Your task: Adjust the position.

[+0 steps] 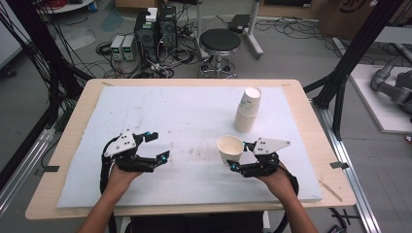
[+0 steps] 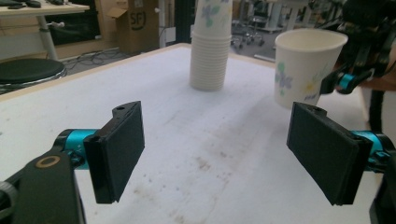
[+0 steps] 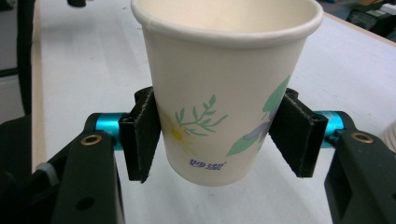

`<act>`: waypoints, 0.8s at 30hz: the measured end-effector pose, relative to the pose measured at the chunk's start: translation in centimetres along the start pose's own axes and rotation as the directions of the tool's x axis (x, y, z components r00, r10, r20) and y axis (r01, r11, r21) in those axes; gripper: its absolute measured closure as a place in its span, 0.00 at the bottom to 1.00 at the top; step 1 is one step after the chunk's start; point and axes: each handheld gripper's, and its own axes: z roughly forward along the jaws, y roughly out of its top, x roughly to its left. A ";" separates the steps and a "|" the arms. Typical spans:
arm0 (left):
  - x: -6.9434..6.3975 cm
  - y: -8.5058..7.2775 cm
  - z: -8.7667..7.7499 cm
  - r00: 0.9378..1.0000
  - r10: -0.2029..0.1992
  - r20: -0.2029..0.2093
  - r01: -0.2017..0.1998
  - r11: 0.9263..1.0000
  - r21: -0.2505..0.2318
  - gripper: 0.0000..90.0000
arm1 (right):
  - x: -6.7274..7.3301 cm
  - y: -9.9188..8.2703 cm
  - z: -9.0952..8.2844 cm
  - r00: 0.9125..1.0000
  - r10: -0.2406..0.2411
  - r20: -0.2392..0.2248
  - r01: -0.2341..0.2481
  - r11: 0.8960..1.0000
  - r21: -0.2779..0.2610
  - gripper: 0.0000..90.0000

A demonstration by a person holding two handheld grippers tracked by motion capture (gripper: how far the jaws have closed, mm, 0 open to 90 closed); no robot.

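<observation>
A white paper cup (image 1: 229,148) printed with leaves and flowers stands upright between the pads of my right gripper (image 1: 239,156), which is shut on its lower half; the right gripper view shows the cup (image 3: 224,88) squeezed from both sides and lifted just off the white board. The same cup (image 2: 306,65) appears at the right in the left gripper view. My left gripper (image 1: 158,145) hovers low over the board's left half, its jaws wide open with nothing between the pads (image 2: 119,149). A stack of paper cups (image 1: 248,110) stands behind the held cup.
The white foam board (image 1: 160,111) covers most of the wooden table (image 1: 73,126). Beyond the table's far edge stand a black stool (image 1: 219,43) and electronics boxes (image 1: 154,31) amid cables on the floor. Black frame posts (image 1: 350,58) rise at the right.
</observation>
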 end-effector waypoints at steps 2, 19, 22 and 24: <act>0.1 -0.3 0.0 1.000 0.012 -0.016 -0.012 1.000 0.012 0.22 | -0.2 -0.2 -0.3 1.000 0.006 0.014 -0.006 1.000 -0.009 0.42; 1.0 -1.1 -1.8 0.997 -0.010 -0.072 0.009 1.000 -0.020 0.23 | -0.7 -0.1 -1.7 0.996 0.028 0.089 -0.021 0.997 -0.073 0.42; 1.0 -1.1 -1.8 0.997 -0.011 -0.072 0.010 1.000 -0.017 0.23 | -0.7 -0.3 -1.7 0.995 0.033 0.090 -0.027 0.997 -0.069 0.42; 1.0 -1.1 -1.7 0.997 -0.012 -0.072 0.011 1.000 -0.017 0.23 | -0.7 -0.3 -1.7 0.995 0.024 0.094 -0.017 0.997 -0.071 0.42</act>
